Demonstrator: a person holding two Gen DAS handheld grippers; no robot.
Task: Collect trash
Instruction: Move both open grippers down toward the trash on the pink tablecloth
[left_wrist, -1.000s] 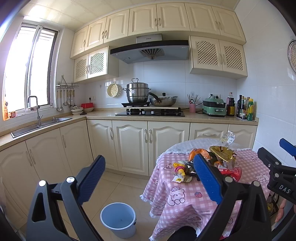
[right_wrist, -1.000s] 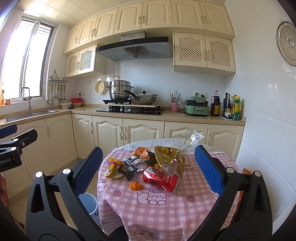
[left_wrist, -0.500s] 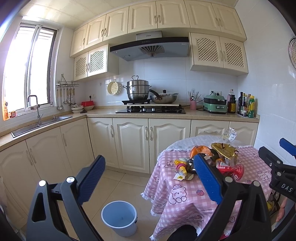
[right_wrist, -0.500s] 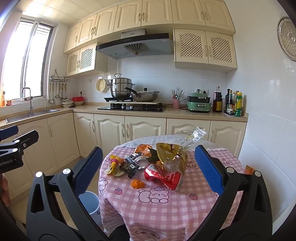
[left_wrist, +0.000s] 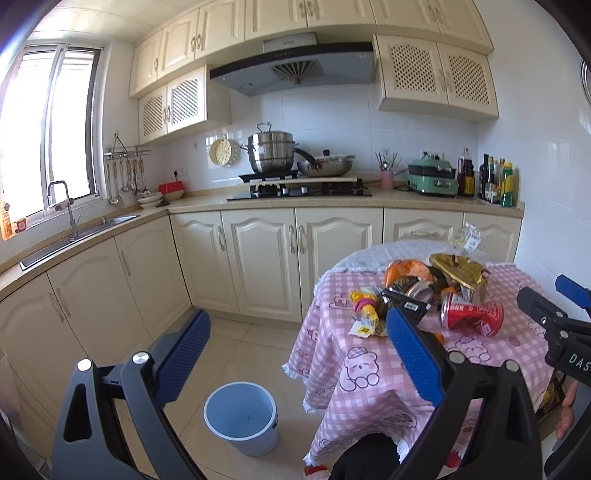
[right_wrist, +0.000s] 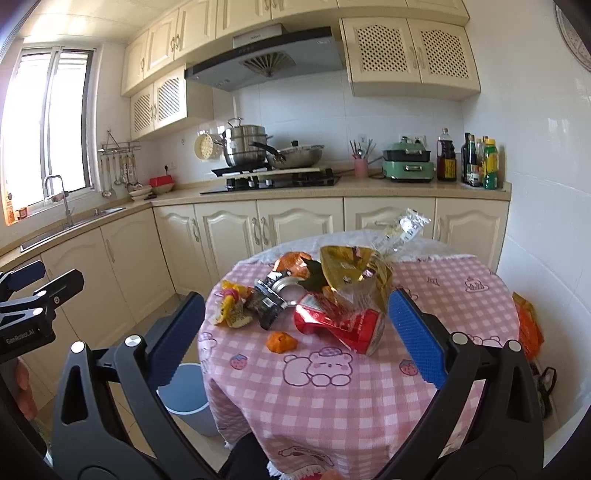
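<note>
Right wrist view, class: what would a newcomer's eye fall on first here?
First, the heap of trash in the middle of the pink checked tablecloth: a crushed red can in front, a gold wrapper behind it. Next, the pale blue bucket on the floor left of the table. Both grippers, left and right, are open and empty.

Readable text is sparse. "DAS" in white on the black body of the right gripper (left_wrist: 565, 306), cut off by the frame edge. "GenRobot.AI" in white on the black body of the left gripper (right_wrist: 35, 291), seen from the right wrist. Range hood (left_wrist: 291, 62) has a small brand mark on its front panel, too small to read. Print on the crushed red can (right_wrist: 341, 325) and snack wrappers is illegible.
</note>
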